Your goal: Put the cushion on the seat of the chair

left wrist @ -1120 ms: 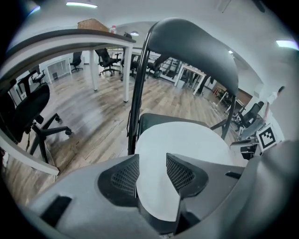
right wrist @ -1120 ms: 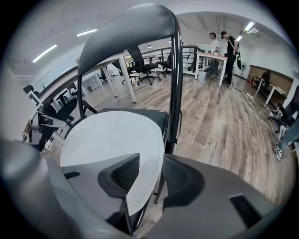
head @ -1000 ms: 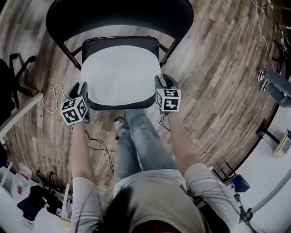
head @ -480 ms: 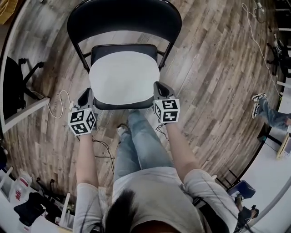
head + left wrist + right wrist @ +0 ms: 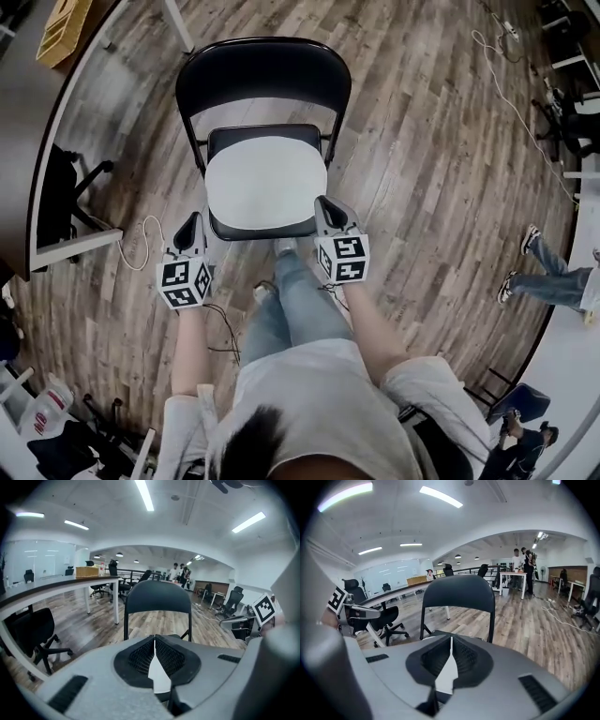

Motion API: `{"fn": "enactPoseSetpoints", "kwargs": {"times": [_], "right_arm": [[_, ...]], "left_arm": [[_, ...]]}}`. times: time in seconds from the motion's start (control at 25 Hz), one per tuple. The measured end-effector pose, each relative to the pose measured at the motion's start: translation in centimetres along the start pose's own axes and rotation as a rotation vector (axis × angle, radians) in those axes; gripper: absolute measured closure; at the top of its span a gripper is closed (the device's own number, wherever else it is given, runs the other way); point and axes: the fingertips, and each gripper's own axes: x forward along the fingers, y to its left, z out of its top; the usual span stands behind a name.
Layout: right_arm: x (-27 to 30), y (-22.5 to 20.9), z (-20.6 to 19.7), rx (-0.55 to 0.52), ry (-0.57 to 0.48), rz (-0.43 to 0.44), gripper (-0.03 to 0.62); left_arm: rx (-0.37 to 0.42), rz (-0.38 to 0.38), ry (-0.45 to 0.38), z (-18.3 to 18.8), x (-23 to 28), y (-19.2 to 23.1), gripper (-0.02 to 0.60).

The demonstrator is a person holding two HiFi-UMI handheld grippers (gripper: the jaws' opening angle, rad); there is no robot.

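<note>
Floor: grey-brown wood-plank floor [image 5: 422, 187]; carries everything below.
Tabletop: long grey tabletop [image 5: 56, 122] at far L of head view, well apart from the chair.
Chair: black metal folding chair [image 5: 262, 70] w/ curved backrest, upright on the floor at ctr of head view. Both gripper views face its backrest.
Person: legs in blue jeans [image 5: 300, 309] just in front of the seat.
Cushion: white rounded-square fabric cushion [image 5: 265, 181] lies flat on the chair seat and covers most of it. Black seat rim shows at front and back edges.
Right unit: grey right hand-held gripper [image 5: 325, 202] w/ black-and-white marker cube, tips near seat's front R corner. In its own view [image 5: 451, 639] the jaws are clenched tip to tip, nothing gripped.
Left unit: grey left hand-held gripper [image 5: 194, 223], same build, just beside seat's front L corner, apart from the cushion. In its own view [image 5: 154, 638] the jaws are clenched together, nothing gripped.
Cable: thin white cable [image 5: 141, 246] looped on the floor L of the chair.
</note>
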Motion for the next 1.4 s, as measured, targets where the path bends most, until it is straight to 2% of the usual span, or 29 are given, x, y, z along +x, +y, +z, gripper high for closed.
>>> {"fn": "enactPoseSetpoints", "kwargs": {"times": [0.32, 0.68, 0.92, 1.04, 1.4], "right_arm": [[-5.3, 3.0, 4.8, -0.062, -0.103, 0.000, 0.576], [-11.3, 5.5, 10.3, -0.134, -0.238, -0.006, 0.576], [-14.9, 6.6, 12.8, -0.174, -0.294, -0.023, 0.576], [-16.5, 6.9, 13.7, -0.165, -0.328, -0.025, 0.576], [-21.6, 7.3, 16.3, -0.182, -0.425, -0.048, 0.574]], "left_arm": [[0.084, -0.051, -0.135, 6.2, -4.9, -2.3, 0.565], [0.090, -0.076, -0.277, 12.1, -11.0, -4.3, 0.565], [0.107, -0.075, -0.337, 14.4, -14.2, -5.4, 0.565], [0.093, -0.085, -0.372, 15.4, -15.6, -6.1, 0.565], [0.124, -0.103, -0.462, 18.0, -19.6, -8.5, 0.565]]}}
